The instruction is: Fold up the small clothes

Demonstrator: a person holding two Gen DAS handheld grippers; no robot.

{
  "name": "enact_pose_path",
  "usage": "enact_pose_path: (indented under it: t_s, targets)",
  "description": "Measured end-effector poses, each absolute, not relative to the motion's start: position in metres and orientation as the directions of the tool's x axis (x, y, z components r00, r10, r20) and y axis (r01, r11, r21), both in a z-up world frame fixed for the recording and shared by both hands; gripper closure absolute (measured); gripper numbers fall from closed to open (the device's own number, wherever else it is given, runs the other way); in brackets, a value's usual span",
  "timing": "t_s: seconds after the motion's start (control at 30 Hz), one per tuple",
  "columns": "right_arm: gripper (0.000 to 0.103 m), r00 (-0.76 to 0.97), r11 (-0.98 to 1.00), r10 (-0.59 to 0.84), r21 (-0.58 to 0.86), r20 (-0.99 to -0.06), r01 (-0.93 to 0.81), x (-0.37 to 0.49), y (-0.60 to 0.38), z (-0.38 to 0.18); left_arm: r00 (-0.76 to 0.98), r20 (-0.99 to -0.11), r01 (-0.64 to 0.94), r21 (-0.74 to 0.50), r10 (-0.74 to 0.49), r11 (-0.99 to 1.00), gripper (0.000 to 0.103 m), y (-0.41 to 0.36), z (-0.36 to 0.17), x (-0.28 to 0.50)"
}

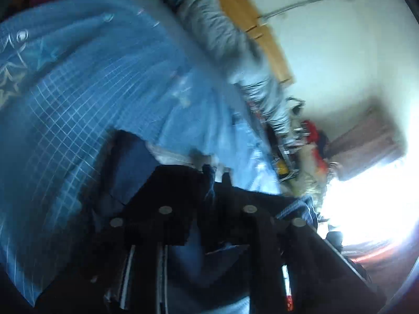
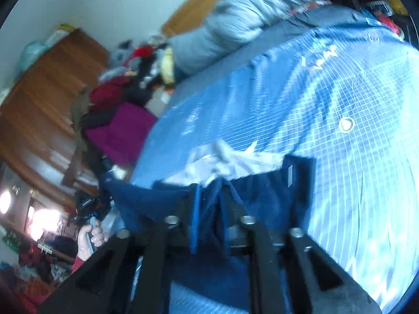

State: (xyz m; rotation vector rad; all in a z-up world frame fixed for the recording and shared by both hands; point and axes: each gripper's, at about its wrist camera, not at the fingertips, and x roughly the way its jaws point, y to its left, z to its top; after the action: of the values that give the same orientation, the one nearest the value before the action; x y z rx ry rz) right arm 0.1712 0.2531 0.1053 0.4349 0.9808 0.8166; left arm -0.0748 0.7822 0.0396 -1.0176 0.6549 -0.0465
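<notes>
A small dark navy garment (image 2: pixel 264 196) hangs between my two grippers above a blue checked bed sheet (image 2: pixel 353 157). My right gripper (image 2: pixel 209 198) is shut on its edge, next to a bright blue stripe. My left gripper (image 1: pixel 209 180) is shut on another part of the same navy garment (image 1: pixel 131 167). A white cloth (image 2: pixel 230 162) lies on the sheet just beyond the garment; it also shows in the left wrist view (image 1: pixel 170 157). Both views are blurred by motion.
A grey duvet (image 2: pixel 235 23) lies along the bed's far side against a wooden headboard (image 2: pixel 188 13). A magenta cloth (image 2: pixel 120 133) and piled clothes (image 2: pixel 136 78) sit beside the bed, near a wooden dresser (image 2: pixel 44 96). A bright window (image 1: pixel 379 204) glares.
</notes>
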Motion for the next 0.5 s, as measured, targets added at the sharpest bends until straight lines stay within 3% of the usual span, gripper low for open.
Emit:
enact_pose_path:
  t_s: [0.03, 0.1, 0.13, 0.2, 0.37, 0.5]
  targets:
    - [0.066, 0.317, 0.661, 0.75, 0.645, -0.58, -0.383, 0.188, 0.255, 0.091, 0.767, -0.545, -0.31, -0.777, -0.339, 0.548, 0.058, 0.785, 0.018, -0.059]
    - [0.064, 0.342, 0.71, 0.703, 0.629, -0.623, -0.316, 0.21, 0.255, 0.062, 0.663, -0.697, -0.445, -0.66, -0.272, 0.605, 0.059, 0.787, -0.015, -0.043]
    - [0.064, 0.337, 0.72, 0.693, 0.629, -0.637, -0.291, 0.216, 0.256, 0.048, 0.647, -0.72, -0.457, -0.631, -0.253, 0.627, 0.058, 0.785, -0.024, -0.042]
    - [0.064, 0.321, 0.742, 0.67, 0.6, -0.669, -0.3, 0.217, 0.265, 0.03, 0.683, -0.687, -0.418, -0.646, -0.248, 0.638, 0.056, 0.782, -0.019, -0.052]
    - [0.064, 0.355, 0.824, 0.476, 0.266, -0.805, -0.501, 0.201, 0.315, 0.004, 0.769, -0.614, -0.351, -0.638, -0.177, 0.685, 0.052, 0.777, 0.016, -0.095]
    - [0.055, 0.409, 0.837, 0.381, 0.122, -0.829, -0.533, 0.204, 0.337, -0.014, 0.81, -0.577, -0.342, -0.614, -0.108, 0.711, 0.047, 0.783, 0.038, -0.133]
